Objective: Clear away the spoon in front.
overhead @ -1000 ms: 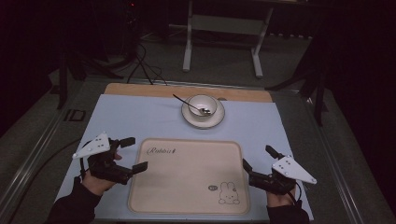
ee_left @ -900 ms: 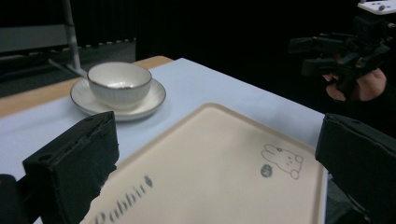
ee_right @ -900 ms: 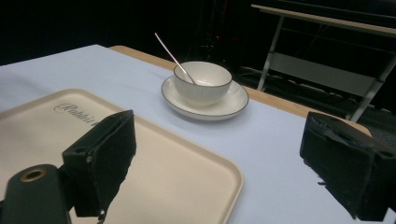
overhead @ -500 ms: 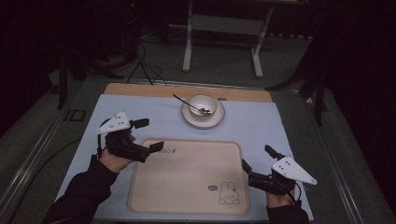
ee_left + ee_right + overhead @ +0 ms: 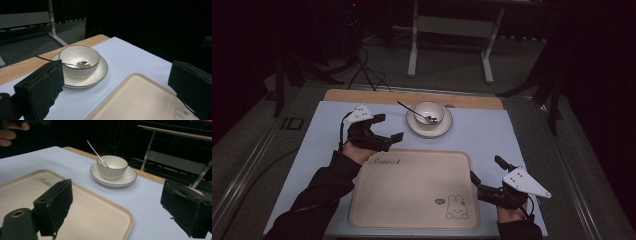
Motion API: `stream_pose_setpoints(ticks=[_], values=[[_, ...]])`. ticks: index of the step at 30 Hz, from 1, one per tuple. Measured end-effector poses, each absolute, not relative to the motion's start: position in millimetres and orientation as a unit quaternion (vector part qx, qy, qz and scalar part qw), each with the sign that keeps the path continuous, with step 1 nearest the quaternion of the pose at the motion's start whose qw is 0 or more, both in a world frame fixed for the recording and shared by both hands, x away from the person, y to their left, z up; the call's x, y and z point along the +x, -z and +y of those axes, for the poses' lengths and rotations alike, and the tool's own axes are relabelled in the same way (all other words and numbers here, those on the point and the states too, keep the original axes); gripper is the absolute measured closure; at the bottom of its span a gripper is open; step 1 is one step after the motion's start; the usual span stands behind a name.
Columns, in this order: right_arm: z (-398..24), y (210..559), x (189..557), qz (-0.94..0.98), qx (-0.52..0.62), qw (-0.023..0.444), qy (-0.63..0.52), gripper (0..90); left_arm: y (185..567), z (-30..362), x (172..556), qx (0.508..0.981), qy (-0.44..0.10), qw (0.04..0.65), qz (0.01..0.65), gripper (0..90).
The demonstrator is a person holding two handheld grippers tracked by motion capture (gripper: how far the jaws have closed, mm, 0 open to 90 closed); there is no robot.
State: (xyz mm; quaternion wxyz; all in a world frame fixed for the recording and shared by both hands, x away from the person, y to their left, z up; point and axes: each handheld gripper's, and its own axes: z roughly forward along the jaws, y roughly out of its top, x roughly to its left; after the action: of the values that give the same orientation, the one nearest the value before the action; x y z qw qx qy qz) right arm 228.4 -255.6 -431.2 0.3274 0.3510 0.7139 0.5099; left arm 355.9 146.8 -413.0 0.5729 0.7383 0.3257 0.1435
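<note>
Cream plastic tray [image 5: 412, 190] w/ a printed rabbit and script lettering lies at the table centre on the pale blue mat [image 5: 492, 135], nothing on it. At 12 o'clock from the tray sits the white ceramic bowl [image 5: 429, 113] w/ a dark rim, standing on its matching white saucer [image 5: 429, 125]. A thin metal spoon [image 5: 414, 112] rests inside the bowl, handle leaning out over the rim toward 10 o'clock. Bowl and saucer are apart from the tray, mat showing between them.

Your left gripper [image 5: 384, 132] hangs above the mat at approx 10 o'clock of the tray, just beside its far-left corner, pointing toward 3 o'clock. Its jaws stand wide apart, gripping nothing; in the left gripper view the bowl [image 5: 79, 60] and spoon [image 5: 75, 64] show between the two black pads [image 5: 42, 87], near but not touching.

Your right gripper [image 5: 486, 172] is at approx 4 o'clock of the tray, just off its right edge, low by the mat, pointing toward 10 o'clock. Jaws wide here too, nothing between them. In the right gripper view the tray [image 5: 95, 215] lies below the pads [image 5: 56, 203], bowl [image 5: 112, 166] and saucer [image 5: 113, 178] farther off.

A wooden table edge [image 5: 412, 96] shows beyond the mat at 12 o'clock.
</note>
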Motion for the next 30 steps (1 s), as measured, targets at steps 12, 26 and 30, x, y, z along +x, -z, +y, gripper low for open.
stream_pose_setpoints(ticks=[12, 26, 30], values=[[-255, 431, 228, 0.715, 0.349, 0.326, -0.511, 10.6, 432, 136, 393, 0.72, -0.16, 0.565, 0.37, 1.2], [-256, 432, 227, 0.717, 0.35, 0.322, -0.51, 10.6, 456, 134, 433, 0.677, -0.148, 0.569, 0.443, 3.2], [-256, 433, 228, 0.718, 0.35, 0.321, -0.509, 10.6, 464, 131, 442, 0.672, -0.148, 0.56, 0.463, 4.9]])
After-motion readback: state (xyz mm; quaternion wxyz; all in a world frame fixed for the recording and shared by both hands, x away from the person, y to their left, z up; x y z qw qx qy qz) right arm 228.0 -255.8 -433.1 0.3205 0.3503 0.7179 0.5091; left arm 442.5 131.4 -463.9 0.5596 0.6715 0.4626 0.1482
